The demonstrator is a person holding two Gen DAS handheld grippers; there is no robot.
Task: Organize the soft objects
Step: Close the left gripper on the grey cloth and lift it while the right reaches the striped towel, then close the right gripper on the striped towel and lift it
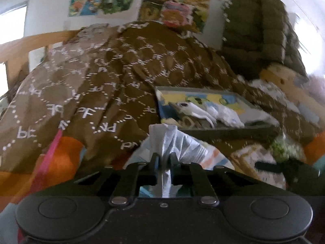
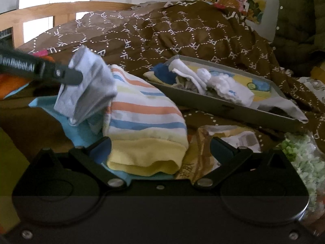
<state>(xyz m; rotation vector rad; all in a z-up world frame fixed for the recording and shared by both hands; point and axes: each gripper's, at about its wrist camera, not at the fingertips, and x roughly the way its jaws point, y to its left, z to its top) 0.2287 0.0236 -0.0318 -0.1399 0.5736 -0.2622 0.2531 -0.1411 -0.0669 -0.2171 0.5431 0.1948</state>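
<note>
My left gripper is shut on a pale grey-white folded cloth and holds it up above the bed. In the right wrist view the same gripper comes in from the left with the grey cloth hanging from it. My right gripper is open, its jaws on either side of a striped cloth with a yellow cuff that lies on a blue cloth. A grey tray behind holds white socks; it also shows in the left wrist view.
A brown patterned duvet covers the bed. A wooden bed rail runs at the back left. A dark green jacket hangs at the right. A bag of green-white fluff and a printed packet lie at the front right.
</note>
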